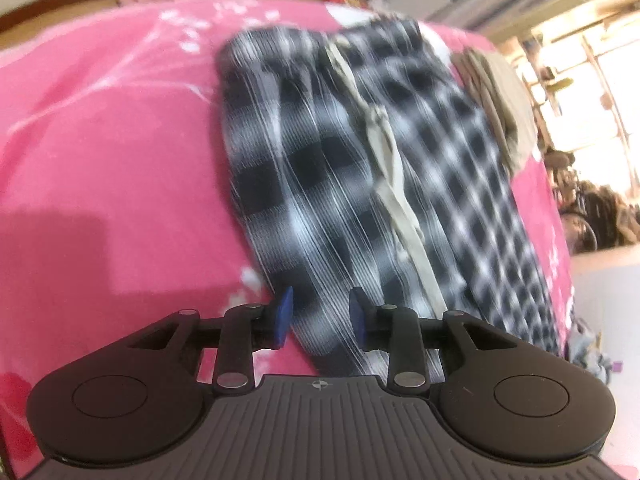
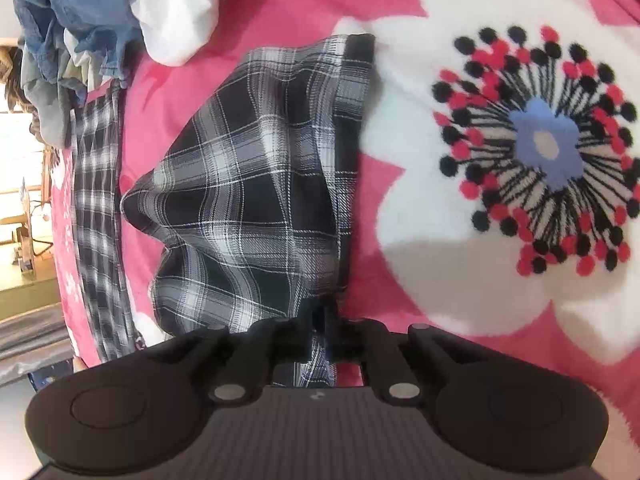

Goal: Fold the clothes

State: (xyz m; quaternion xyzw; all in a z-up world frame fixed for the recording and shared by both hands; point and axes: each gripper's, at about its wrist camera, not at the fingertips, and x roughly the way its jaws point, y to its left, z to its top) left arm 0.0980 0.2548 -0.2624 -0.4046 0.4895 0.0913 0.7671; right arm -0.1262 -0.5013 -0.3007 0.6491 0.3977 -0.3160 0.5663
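A black-and-white plaid garment (image 1: 320, 168) lies flat on the pink blanket (image 1: 100, 140) in the left wrist view, a beige drawstring (image 1: 384, 168) trailing down its middle. My left gripper (image 1: 320, 314) hovers over its near corner, blue pads (image 1: 285, 312) apart, with cloth showing in the gap and nothing pinched. In the right wrist view the plaid cloth (image 2: 256, 184) rises in a bunched fold toward my right gripper (image 2: 320, 316), which is shut on its edge. A second plaid strip (image 2: 100, 208) lies at the left.
A beige folded garment (image 1: 496, 96) rests beside the plaid one at the right. A heap of denim (image 2: 76, 20) and white clothes (image 2: 176, 12) sits at the far left. The blanket carries a large white flower print (image 2: 520, 152). The bed edge drops off at the right (image 1: 572, 300).
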